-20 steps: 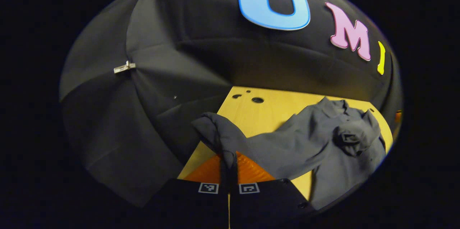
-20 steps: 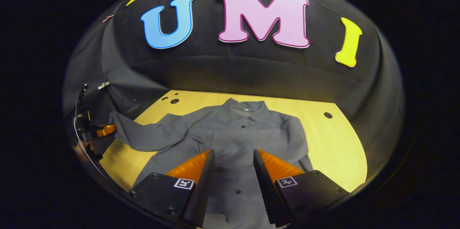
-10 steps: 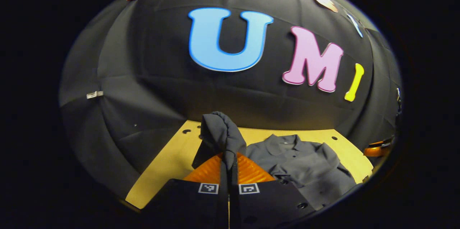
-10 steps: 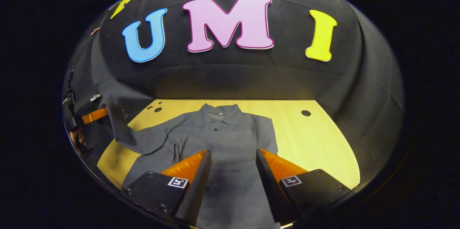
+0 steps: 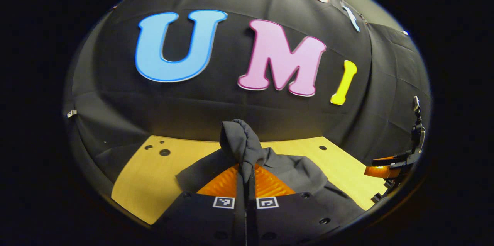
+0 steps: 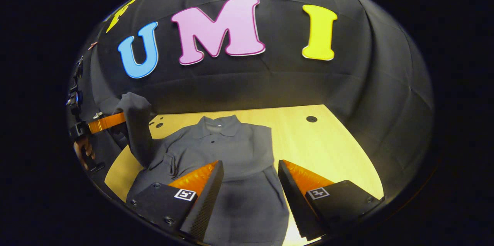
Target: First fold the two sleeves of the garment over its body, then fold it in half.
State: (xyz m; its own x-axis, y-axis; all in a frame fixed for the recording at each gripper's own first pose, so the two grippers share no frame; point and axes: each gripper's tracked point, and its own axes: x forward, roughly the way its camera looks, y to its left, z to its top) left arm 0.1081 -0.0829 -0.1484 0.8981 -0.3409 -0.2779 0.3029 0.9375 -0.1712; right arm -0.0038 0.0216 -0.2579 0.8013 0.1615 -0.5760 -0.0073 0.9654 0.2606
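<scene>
Seen from the right gripper view: grey collared shirt flat on the wooden tabletop toward its far edge, left sleeve lifted, pinched tight in the left gripper, bunched above those fingers, right gripper spread wide, grasping nothing, over the hem.

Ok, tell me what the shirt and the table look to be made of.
Shirt: soft woven cloth, matte grey; it drapes limply and bunches where the left gripper pinches its sleeve. Table: pale wood or laminate, smooth, faint grain lines.
</scene>
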